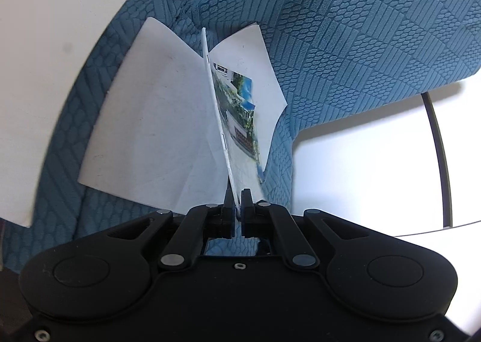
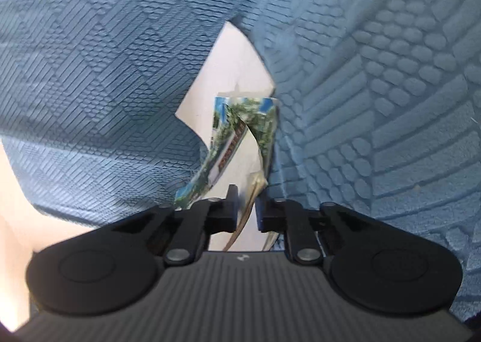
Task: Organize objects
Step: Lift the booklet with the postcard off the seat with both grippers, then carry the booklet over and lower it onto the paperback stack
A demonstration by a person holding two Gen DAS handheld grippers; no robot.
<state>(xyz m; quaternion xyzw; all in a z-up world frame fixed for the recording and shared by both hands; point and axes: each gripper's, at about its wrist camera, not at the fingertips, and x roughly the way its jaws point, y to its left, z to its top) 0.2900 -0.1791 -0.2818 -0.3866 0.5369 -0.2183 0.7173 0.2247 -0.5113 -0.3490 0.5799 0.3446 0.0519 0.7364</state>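
A white leaflet (image 1: 237, 107) with a colour photo of trees and a building stands on edge in the left wrist view. My left gripper (image 1: 237, 191) is shut on its lower edge. Its pages fan out to both sides over a blue textured cloth (image 1: 345, 26). In the right wrist view the same printed leaflet (image 2: 228, 143) curls up between folds of the blue cloth (image 2: 90, 86). My right gripper (image 2: 246, 200) has a narrow gap between its jaws. A curled page edge runs through that gap, and the pads do not visibly press on it.
A loose white sheet (image 1: 45, 56) lies on the cloth at the upper left of the left wrist view. Past the cloth's right edge shows a white table top (image 1: 360, 161) crossed by a dark strip (image 1: 439, 146). Raised cloth folds crowd both sides of the right gripper.
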